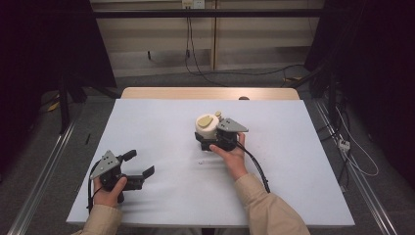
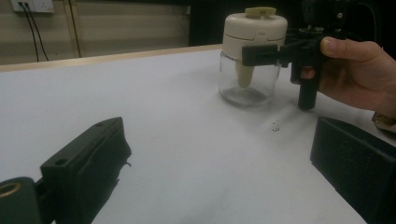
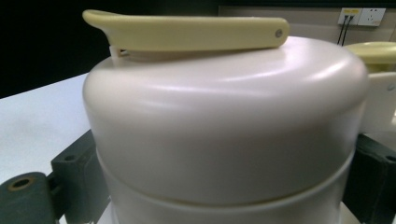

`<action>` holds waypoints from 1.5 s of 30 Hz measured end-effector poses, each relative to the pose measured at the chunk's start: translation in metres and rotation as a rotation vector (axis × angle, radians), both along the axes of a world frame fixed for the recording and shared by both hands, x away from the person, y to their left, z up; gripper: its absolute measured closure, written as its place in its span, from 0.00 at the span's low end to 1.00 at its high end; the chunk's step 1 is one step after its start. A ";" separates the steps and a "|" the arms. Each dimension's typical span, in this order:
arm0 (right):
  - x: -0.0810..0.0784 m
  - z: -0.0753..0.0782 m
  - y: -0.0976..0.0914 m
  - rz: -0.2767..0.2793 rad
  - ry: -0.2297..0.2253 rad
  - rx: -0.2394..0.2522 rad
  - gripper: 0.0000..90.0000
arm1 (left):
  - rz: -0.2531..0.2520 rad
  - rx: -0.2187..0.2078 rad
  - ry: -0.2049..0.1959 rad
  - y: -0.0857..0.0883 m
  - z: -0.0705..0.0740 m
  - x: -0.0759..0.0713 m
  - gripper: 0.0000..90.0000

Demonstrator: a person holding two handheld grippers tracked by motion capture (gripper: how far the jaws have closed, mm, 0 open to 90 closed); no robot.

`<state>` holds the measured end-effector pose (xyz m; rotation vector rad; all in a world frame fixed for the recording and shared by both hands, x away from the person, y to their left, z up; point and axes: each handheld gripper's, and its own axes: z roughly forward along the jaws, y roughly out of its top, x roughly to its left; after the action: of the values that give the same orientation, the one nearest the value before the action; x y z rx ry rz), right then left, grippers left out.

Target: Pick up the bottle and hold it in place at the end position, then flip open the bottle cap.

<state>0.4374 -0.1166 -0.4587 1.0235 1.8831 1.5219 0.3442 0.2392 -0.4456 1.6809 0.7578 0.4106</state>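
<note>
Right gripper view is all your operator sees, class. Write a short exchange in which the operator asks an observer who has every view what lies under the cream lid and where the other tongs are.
Observer: Under the lid the jar is clear glass and stands upright on the table.
Operator: Is anything inside it?
Observer: A cream piece hangs down from the lid into the glass; the bottom looks empty.
Operator: And the left tongs?
Observer: They are open, low at the table's near left corner, well apart from the jar. The right tongs grip the lid's lower edge.
</note>
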 end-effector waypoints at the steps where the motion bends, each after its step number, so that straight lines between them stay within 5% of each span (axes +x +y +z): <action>1: 0.000 0.000 0.000 0.001 0.001 0.002 0.08 | 0.001 0.001 -0.002 0.000 0.000 0.001 0.04; 45: -0.002 0.000 -0.003 0.023 0.044 -0.007 0.08 | 0.007 -0.023 0.010 -0.002 0.004 -0.001 0.03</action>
<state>0.4353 -0.1195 -0.4586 1.0438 1.9352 1.5160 0.3434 0.2367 -0.4420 1.6605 0.7734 0.3969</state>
